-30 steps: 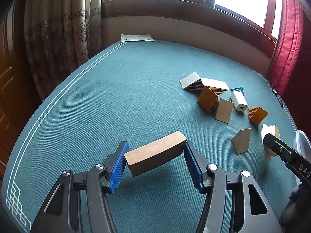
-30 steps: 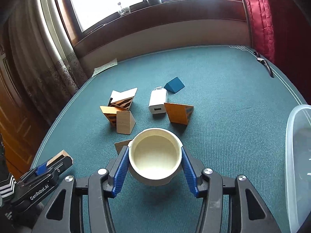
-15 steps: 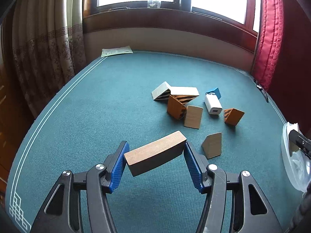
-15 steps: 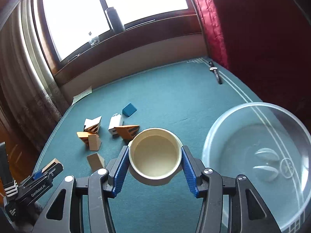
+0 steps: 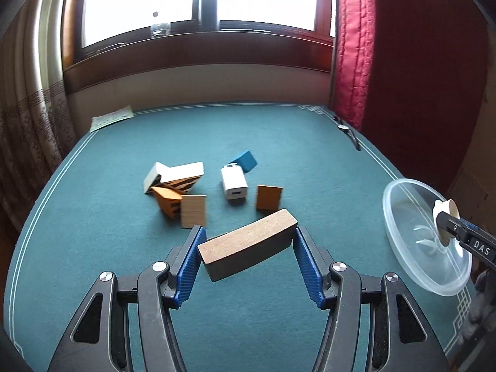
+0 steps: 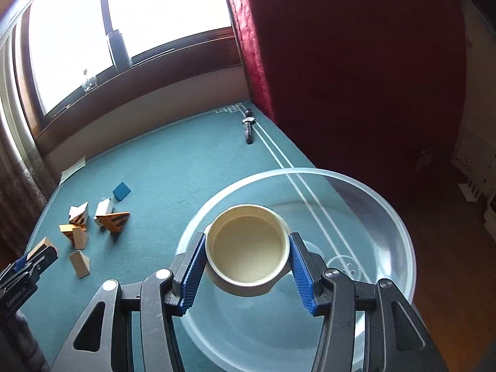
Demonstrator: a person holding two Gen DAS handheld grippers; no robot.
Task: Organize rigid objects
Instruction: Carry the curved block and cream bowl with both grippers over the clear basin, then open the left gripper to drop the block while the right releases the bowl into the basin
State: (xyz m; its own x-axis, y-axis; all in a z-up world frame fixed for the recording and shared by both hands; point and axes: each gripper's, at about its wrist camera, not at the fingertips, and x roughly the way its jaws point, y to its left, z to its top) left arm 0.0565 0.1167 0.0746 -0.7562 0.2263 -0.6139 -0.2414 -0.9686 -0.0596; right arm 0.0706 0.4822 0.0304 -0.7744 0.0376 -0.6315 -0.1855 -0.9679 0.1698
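So, quick rundown:
right gripper (image 6: 248, 274): clamped on cream cup (image 6: 247, 249), mouth facing the camera, held over clear bowl (image 6: 400, 248).
left gripper (image 5: 247, 262): pinching tilted wooden block (image 5: 248, 252) by its ends.
open room: bare green mat (image 5: 108, 232) at 9 o'clock.
loose pieces (image 5: 198, 192): clustered at 11–12 o'clock, bowl at 3.

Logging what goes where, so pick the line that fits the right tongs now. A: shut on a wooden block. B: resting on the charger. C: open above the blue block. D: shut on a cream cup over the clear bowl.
D: the right tongs pinch the cream cup by its sides, with the clear bowl under it; the wooden block is in the left tongs.
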